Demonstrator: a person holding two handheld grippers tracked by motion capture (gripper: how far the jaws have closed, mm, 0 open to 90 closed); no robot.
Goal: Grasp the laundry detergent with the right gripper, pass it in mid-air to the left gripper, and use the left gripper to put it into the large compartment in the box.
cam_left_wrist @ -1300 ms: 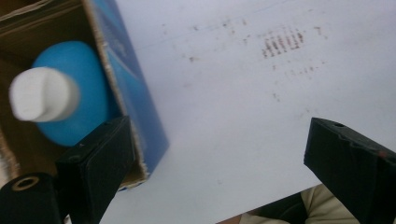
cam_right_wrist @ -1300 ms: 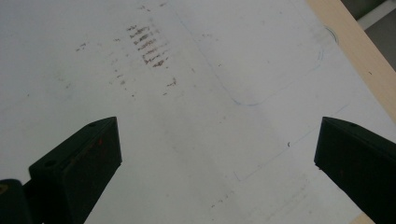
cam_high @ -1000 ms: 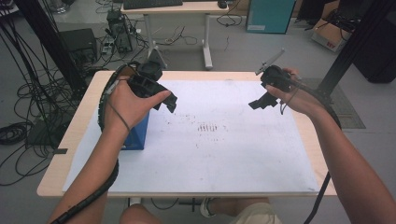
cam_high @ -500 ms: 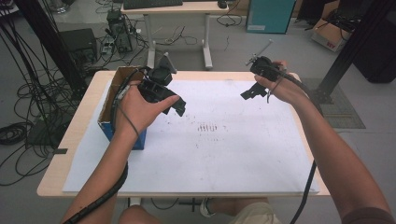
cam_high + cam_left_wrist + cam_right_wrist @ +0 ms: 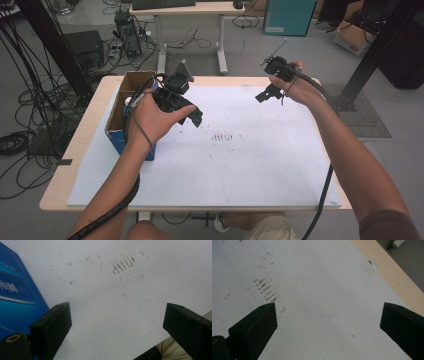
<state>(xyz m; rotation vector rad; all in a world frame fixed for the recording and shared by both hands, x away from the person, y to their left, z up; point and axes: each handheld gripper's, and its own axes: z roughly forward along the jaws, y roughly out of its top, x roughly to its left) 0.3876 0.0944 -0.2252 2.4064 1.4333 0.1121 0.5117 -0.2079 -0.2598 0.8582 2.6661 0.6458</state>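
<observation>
My left gripper point(image 5: 192, 115) is held above the white sheet point(image 5: 240, 150), just right of the blue cardboard box point(image 5: 122, 112). In the left gripper view its jaws stand wide apart over the bare sheet, with nothing between them, so the left gripper point(image 5: 115, 325) is open. My right gripper point(image 5: 265, 95) hovers over the far right part of the sheet. In its own view the right gripper point(image 5: 327, 325) is open too, with only paper and a faint pen outline point(image 5: 332, 302) under it.
The box is open-topped, brown inside, and stands at the table's left side; its blue wall point(image 5: 17, 295) fills the left of the left gripper view. Rusty smudge marks point(image 5: 222, 136) stain the sheet's middle. The wooden table edge point(image 5: 387, 272) has a cable hole point(image 5: 373, 264).
Both hands have risen and moved toward the far side of the table. The left gripper has come away from over the box; the right one has shifted left and farther back.
</observation>
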